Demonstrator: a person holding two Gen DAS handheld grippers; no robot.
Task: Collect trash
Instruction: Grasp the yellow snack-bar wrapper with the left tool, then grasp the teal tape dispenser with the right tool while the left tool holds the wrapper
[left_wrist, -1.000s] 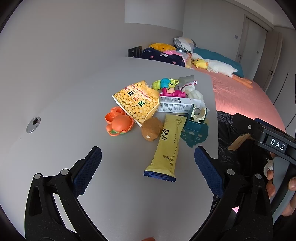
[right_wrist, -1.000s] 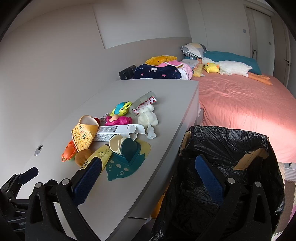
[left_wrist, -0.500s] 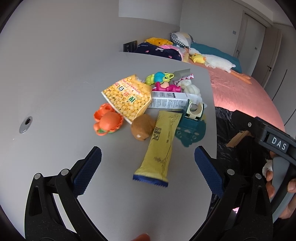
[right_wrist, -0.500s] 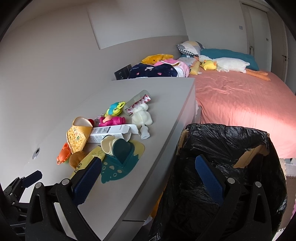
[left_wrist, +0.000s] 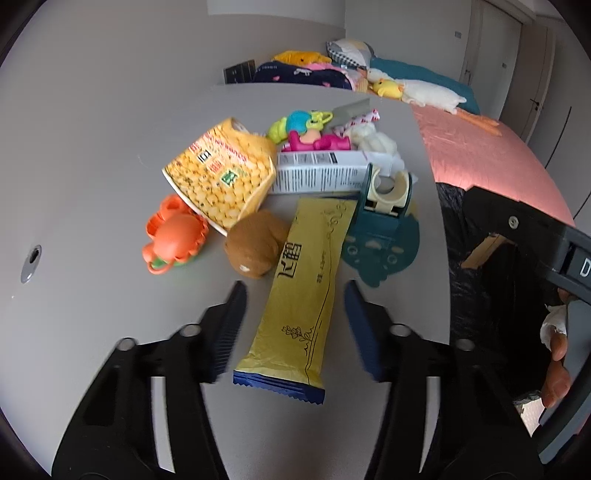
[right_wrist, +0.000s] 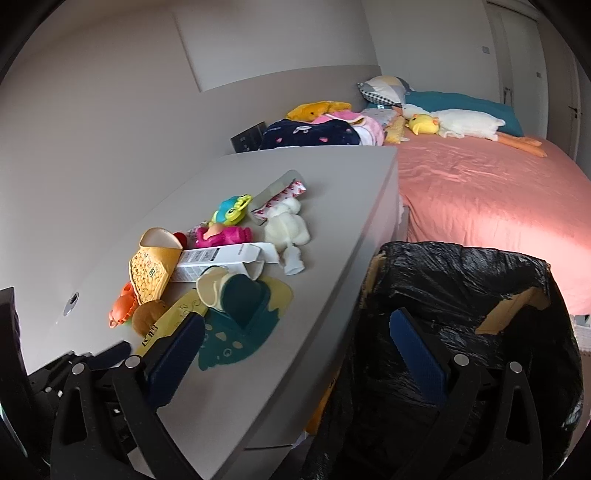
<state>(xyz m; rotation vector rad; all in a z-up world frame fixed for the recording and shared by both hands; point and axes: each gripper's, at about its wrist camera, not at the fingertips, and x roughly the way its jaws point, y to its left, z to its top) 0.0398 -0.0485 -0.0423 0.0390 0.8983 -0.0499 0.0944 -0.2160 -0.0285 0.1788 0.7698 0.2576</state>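
Left wrist view: left gripper (left_wrist: 295, 325) closing w/ yellow wrapper (left_wrist: 303, 291) between its pads, not yet pinched; wrapper lies flat on grey table (left_wrist: 92, 166), near toys. Right wrist view: right gripper (right_wrist: 295, 339) spread, empty, over black trash bag (right_wrist: 461, 280) right of table.

We see a smooth, matt grey tabletop (left_wrist: 92, 166) under a slightly glossy yellow foil wrapper (left_wrist: 303, 288), a printed paper cup (left_wrist: 221, 177) and a white cardboard box (left_wrist: 317, 177). The orange toy (left_wrist: 173, 240) looks like shiny plastic and the brown ball (left_wrist: 255, 243) like fuzzy plush. The bin bag (right_wrist: 461, 280) is crinkled, glossy black plastic over cardboard, beside a pink cloth bedspread (right_wrist: 480, 192).
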